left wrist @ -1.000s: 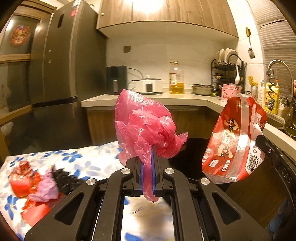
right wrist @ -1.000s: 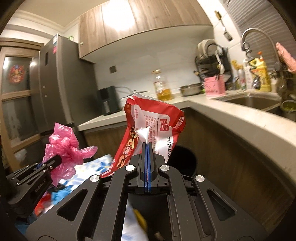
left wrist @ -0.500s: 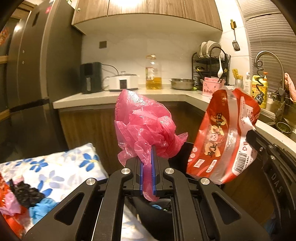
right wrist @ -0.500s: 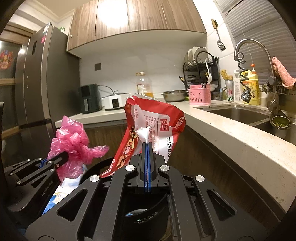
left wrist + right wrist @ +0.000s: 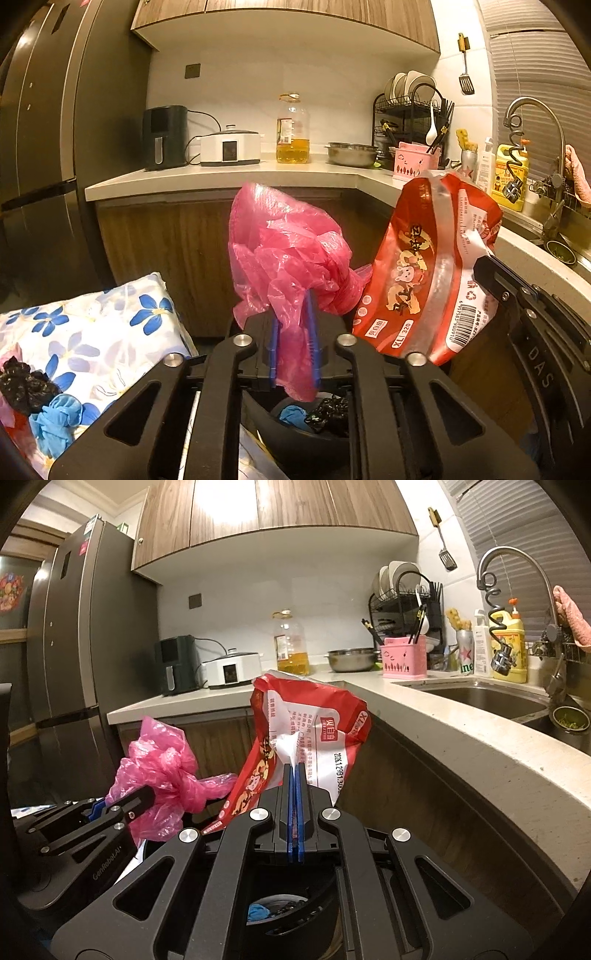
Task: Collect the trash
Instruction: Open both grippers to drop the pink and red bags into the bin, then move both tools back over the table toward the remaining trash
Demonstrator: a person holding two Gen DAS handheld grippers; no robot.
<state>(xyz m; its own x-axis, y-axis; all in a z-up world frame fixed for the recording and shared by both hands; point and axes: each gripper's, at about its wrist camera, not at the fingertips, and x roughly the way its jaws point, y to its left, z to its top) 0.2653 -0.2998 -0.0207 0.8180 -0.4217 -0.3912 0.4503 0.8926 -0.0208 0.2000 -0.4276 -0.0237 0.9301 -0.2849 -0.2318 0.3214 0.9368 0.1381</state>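
Observation:
My left gripper has its jaws a little apart, with a crumpled pink plastic bag still between the blue pads. It hangs above a black trash bin that holds blue and black scraps. My right gripper is shut on a red and white snack packet, also over the bin. The packet shows at the right in the left wrist view, and the pink bag at the left in the right wrist view.
A flowered cloth with black, blue and red scraps lies to the left. A wooden cabinet with a pale counter runs behind and to the right, ending at a sink. A grey fridge stands at the left.
Both grippers have moved right, from over the flowered cloth to above the bin. The left jaws have parted a little around the pink bag. The right stays shut on the packet.

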